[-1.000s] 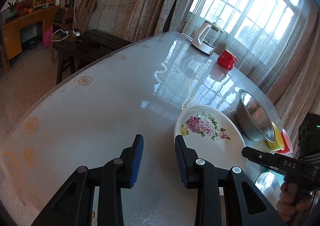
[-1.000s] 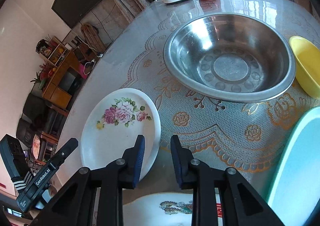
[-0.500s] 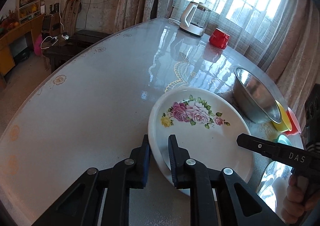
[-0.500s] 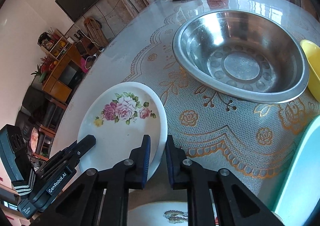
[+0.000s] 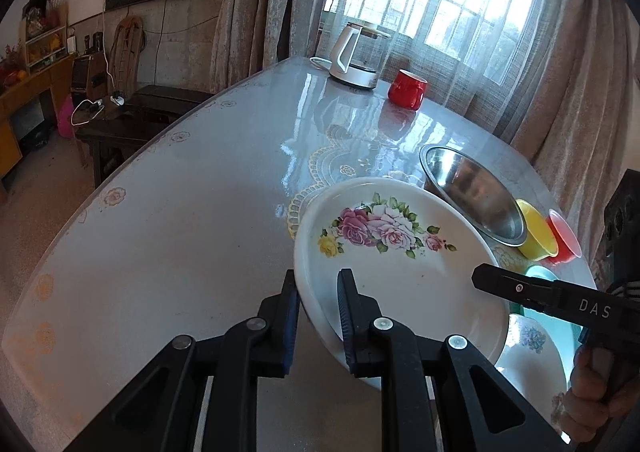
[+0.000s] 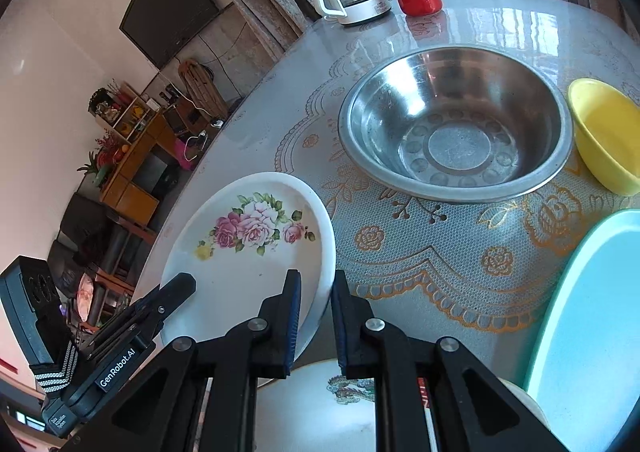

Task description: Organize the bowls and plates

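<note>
In the left wrist view, the left gripper (image 5: pixel 318 294) is clamping the near left rim of the floral plate (image 5: pixel 400 252), with its two blue pads almost together and only the rim between them. The plate is tilting, and its far edge is lying over the lace mat (image 5: pixel 320 167) on the table (image 5: pixel 160 211). Just behind the plate, the steel bowl (image 5: pixel 472 195) is standing, and beside it the yellow bowl (image 5: pixel 536 232) and the red bowl (image 5: pixel 564 238) are sitting in a row. At the far end of the table, the kettle (image 5: pixel 356 55) and the red cup (image 5: pixel 408 87) are standing near the window. The right gripper (image 5: pixel 500 284) is reaching in from the right, held by a hand (image 5: pixel 592 384). In the right wrist view, the right gripper (image 6: pixel 316 294) is pinching the near right rim of the same plate (image 6: pixel 248 252), its pads nearly closed on it. The steel bowl (image 6: pixel 456 123) is standing further back on the mat, with the yellow bowl (image 6: pixel 604 135) touching its right side. A blue plate (image 6: pixel 592 312) is lying at the right, and another white plate (image 6: pixel 328 412) is showing under the fingers. The left gripper (image 6: pixel 176 288) is holding the plate at the lower left.
</note>
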A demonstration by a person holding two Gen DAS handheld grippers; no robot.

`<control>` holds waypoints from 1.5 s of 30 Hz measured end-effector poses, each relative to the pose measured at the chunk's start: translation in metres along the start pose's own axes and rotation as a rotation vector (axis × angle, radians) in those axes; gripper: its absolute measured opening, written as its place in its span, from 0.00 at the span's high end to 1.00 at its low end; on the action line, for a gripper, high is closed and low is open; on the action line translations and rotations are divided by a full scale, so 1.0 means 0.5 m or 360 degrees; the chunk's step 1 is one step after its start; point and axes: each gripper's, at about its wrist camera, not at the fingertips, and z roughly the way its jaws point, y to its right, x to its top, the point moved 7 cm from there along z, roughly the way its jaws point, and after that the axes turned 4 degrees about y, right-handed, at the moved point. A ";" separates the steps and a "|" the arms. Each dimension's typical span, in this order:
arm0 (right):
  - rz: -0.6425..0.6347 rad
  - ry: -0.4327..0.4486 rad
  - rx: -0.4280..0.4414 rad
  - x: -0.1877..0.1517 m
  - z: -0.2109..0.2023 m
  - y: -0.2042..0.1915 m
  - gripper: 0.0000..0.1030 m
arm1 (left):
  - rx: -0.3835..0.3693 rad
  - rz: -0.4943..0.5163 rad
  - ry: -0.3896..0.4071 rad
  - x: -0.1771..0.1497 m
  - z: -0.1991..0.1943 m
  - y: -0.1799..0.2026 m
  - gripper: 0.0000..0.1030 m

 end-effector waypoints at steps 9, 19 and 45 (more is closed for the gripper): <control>0.0085 0.0183 -0.0017 -0.012 -0.143 0.071 0.85 | -0.0165 0.0162 0.0011 0.000 -0.031 0.143 0.81; 0.0299 0.0349 -0.0131 -0.050 -0.290 0.219 0.85 | -0.0346 0.0393 -0.0072 -0.025 -0.016 0.352 0.81; 0.0494 0.0340 -0.0507 -0.143 -0.344 0.430 0.84 | -0.0255 0.0842 -0.0383 -0.147 0.095 0.544 0.79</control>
